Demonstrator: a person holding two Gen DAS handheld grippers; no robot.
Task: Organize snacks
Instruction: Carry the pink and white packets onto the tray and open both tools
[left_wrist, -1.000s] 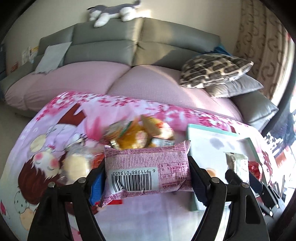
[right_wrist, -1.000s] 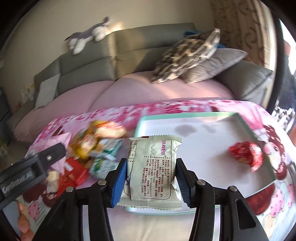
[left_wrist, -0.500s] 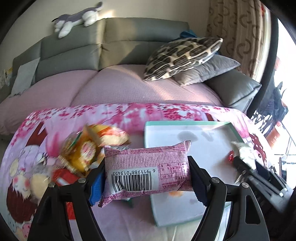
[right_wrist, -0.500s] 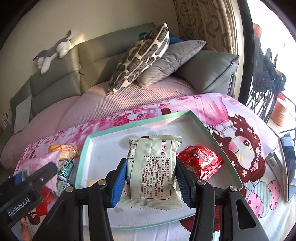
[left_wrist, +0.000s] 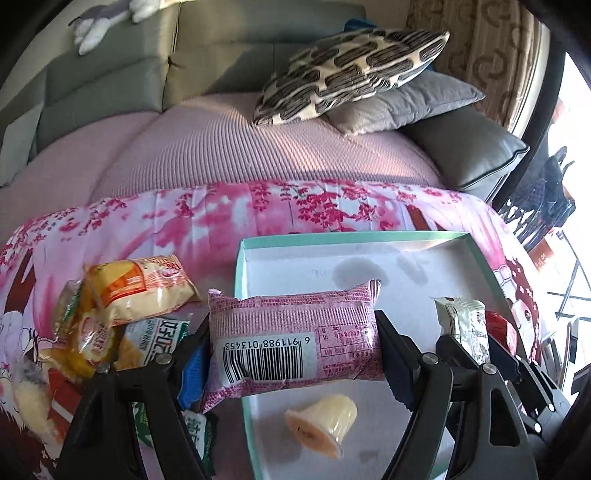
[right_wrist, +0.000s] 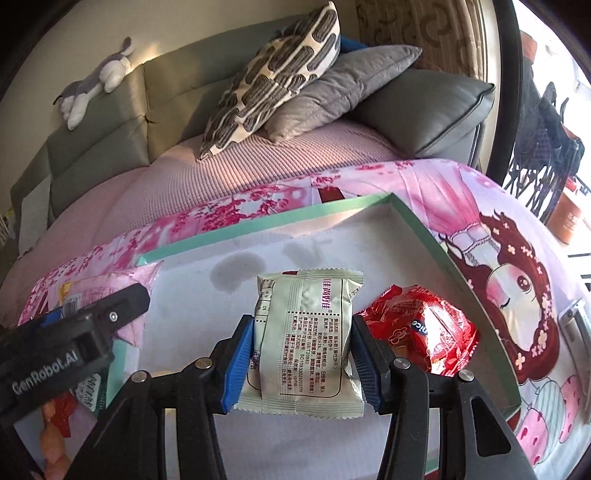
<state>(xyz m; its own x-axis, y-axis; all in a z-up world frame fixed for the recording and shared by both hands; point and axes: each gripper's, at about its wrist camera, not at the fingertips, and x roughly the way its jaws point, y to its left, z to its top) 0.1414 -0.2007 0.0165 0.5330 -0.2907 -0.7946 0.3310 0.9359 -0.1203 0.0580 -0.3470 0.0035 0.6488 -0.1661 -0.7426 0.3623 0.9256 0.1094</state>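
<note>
**Two wrapped snacks carried over the tray, release pending**

The step in hand looks like the delivery of two packets to the teal-rimmed tray; the left gripper is clamped on a pink barcode-printed packet, held crosswise above the tray's left edge, and the right gripper is clamped on a pale green packet over the tray's white floor, just beside a red foil snack already lying inside; a small jelly cup lies on its side near the tray's front. The next move, as I judge it, calls for lowering each packet onto bare floor clear of the cup and the red snack, then spreading the jaws; the pink one must first pass fully inside the rim.

The tray rests on a pink cartoon-print cloth; a heap of unsorted snacks waits to its left; behind stands a grey sofa with a pink cover, a patterned cushion, a grey cushion and a plush toy on the backrest.
</note>
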